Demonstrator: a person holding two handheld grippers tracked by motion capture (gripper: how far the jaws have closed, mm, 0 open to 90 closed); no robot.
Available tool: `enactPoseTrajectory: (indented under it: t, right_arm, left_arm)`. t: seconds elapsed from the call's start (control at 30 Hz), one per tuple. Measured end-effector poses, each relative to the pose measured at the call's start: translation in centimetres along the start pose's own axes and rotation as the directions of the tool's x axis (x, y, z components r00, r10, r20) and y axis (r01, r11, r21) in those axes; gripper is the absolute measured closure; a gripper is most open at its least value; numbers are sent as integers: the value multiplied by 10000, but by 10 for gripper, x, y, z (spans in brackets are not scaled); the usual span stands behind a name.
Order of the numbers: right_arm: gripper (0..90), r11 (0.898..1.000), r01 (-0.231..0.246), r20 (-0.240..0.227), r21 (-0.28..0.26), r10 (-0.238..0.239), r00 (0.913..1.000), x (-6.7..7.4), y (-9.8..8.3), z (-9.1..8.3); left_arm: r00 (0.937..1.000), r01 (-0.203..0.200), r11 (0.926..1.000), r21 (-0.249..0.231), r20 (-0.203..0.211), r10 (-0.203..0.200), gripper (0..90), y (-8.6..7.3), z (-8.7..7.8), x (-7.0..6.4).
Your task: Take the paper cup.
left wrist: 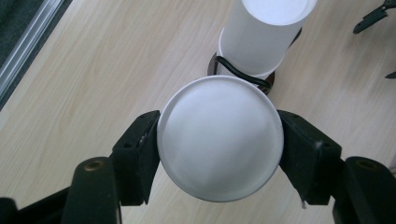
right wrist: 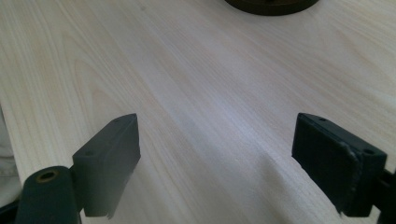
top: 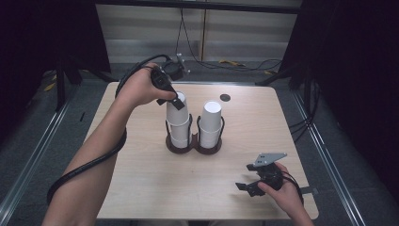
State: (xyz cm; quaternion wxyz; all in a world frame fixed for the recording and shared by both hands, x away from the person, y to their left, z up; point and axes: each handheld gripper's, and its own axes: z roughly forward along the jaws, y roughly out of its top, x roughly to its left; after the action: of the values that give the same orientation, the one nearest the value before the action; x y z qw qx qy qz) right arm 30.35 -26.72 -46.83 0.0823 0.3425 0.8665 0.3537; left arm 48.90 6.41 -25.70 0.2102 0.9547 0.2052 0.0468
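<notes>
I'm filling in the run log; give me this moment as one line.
left gripper: shut on top cup of left stack | right gripper: open, idle near table edge | right cup: in holder

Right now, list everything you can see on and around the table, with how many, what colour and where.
paper cups: white, upside down, in two stacks side by side in the holder; number per stack cannot be told
top cup: one, white, clamped at the left stack
cup holder: one, dark wire rings on a dark base, middle of the table
table: one, light wood
dark disc: one, small, far side of the table
cables: black, on the floor beyond the table
left hand-held gripper: black, shut on the top cup
right hand-held gripper: black, jaws open, near right corner of the table
forearms: two, coming in from the near edge
</notes>
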Motion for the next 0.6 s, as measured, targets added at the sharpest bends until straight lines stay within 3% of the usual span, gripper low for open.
enactPoseTrajectory:
  t: [0.33, 0.6]
  right_arm:
    - [148, 10000, 28, -29, -48, -28, 10000, 2, 2, 1]
    - [147, 9998, 69, -175, -193, -72, 9998, 4, 4, 4]
  left_arm:
    - [9997, -204, 9996, -176, 95, 206, 343, -5, -8, -15]
    - [9973, -509, 9979, -411, 506, 529, 343, -9, -4, -31]
